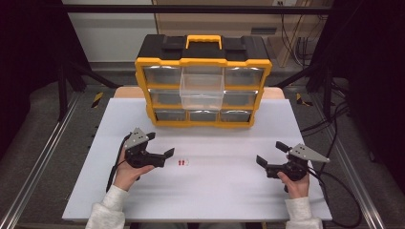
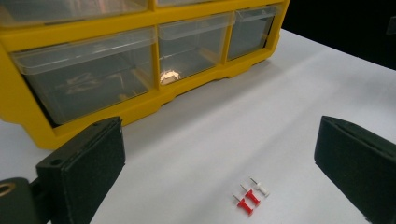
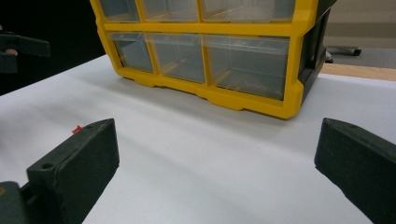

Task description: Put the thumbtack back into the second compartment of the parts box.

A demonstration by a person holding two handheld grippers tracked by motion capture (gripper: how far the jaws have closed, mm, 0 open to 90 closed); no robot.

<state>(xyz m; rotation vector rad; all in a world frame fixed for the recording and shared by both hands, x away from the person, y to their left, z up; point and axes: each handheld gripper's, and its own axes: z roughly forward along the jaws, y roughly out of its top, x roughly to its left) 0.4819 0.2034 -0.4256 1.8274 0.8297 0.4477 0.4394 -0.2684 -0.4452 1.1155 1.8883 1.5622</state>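
The left gripper (image 1: 160,145) is sitting with its jaws apart just beside three tiny pins (image 2: 250,196) mid-worktop. The pins are looking light, hard and pointy, so pinching one by its fat plastic head seems best. The right gripper (image 1: 270,156) is waiting with jaws apart too.

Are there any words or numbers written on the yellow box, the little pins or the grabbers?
No words or numbers can be read anywhere. The yellow box, its clear drawers, the pins, the left gripper and right gripper all look plain.
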